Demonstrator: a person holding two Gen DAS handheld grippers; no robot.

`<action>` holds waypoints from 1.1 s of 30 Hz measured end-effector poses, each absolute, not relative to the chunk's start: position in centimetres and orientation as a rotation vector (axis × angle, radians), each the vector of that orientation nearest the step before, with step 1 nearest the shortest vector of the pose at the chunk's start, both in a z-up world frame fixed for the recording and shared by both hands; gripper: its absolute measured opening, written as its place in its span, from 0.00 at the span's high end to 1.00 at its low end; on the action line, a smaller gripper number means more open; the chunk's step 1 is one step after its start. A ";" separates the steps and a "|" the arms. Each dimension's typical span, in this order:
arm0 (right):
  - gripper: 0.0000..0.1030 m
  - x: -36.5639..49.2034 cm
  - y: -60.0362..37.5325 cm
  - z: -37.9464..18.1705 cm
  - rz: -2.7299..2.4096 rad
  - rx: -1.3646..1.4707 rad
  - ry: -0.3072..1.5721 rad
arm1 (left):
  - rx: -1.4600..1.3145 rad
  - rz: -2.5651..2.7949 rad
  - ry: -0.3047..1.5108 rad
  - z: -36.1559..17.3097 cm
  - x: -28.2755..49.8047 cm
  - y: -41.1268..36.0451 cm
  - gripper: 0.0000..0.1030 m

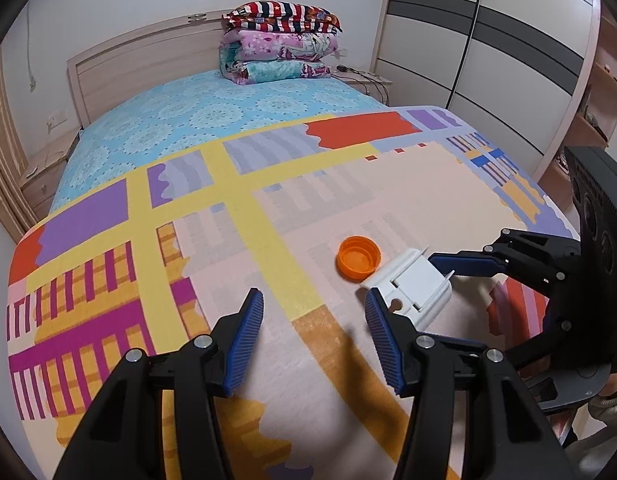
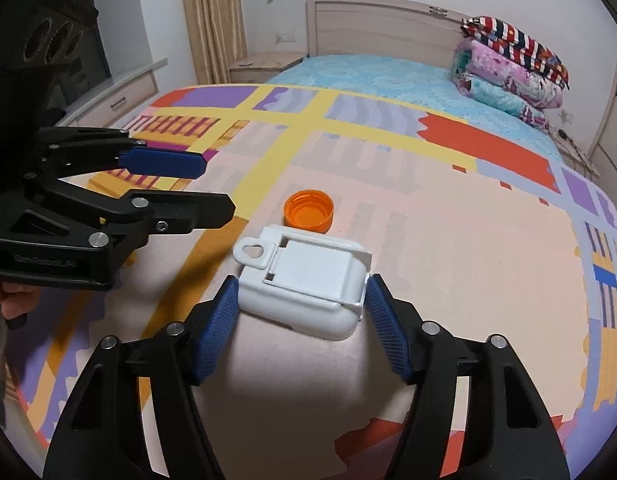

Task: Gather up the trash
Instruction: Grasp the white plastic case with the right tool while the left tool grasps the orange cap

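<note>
A white plastic case point(image 2: 308, 280) with a hanging tab lies on the patterned bed cover point(image 2: 448, 240). It also shows in the left wrist view point(image 1: 412, 286). An orange bottle cap point(image 2: 309, 211) lies open side up just beyond it, also in the left wrist view point(image 1: 358, 258). My right gripper point(image 2: 302, 300) is open with its blue pads on either side of the case, seemingly touching its sides. My left gripper point(image 1: 314, 332) is open and empty, just left of the case, and shows in the right wrist view point(image 2: 212, 186).
Folded quilts point(image 1: 280, 44) are stacked at the headboard point(image 1: 148, 56). A wardrobe point(image 1: 488, 52) stands to the right of the bed. Nightstands point(image 2: 264, 64) flank the bed and a curtain point(image 2: 212, 20) hangs on the far side.
</note>
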State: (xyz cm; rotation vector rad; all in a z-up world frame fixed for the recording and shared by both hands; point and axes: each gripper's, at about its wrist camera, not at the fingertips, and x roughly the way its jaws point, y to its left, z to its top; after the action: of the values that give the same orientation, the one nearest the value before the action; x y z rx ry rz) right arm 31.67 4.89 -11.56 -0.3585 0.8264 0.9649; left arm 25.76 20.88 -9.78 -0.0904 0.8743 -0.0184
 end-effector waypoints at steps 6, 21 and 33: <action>0.38 32.3 3.7 -11.4 0.959 -0.336 0.815 | -0.092 -0.031 0.882 -10.2 26.4 20.3 0.51; 0.38 34.1 1.0 -10.8 0.923 -0.304 0.792 | -0.006 -0.056 0.911 -11.3 30.1 17.3 0.66; 0.38 33.5 0.2 -10.3 0.929 -0.307 0.778 | 0.034 -0.039 0.903 -10.9 29.7 16.4 0.72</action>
State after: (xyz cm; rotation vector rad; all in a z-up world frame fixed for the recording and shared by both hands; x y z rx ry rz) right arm 33.49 0.18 -10.28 -0.3068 0.7783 0.9292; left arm 29.68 16.35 -10.95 0.0337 0.9032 -0.0394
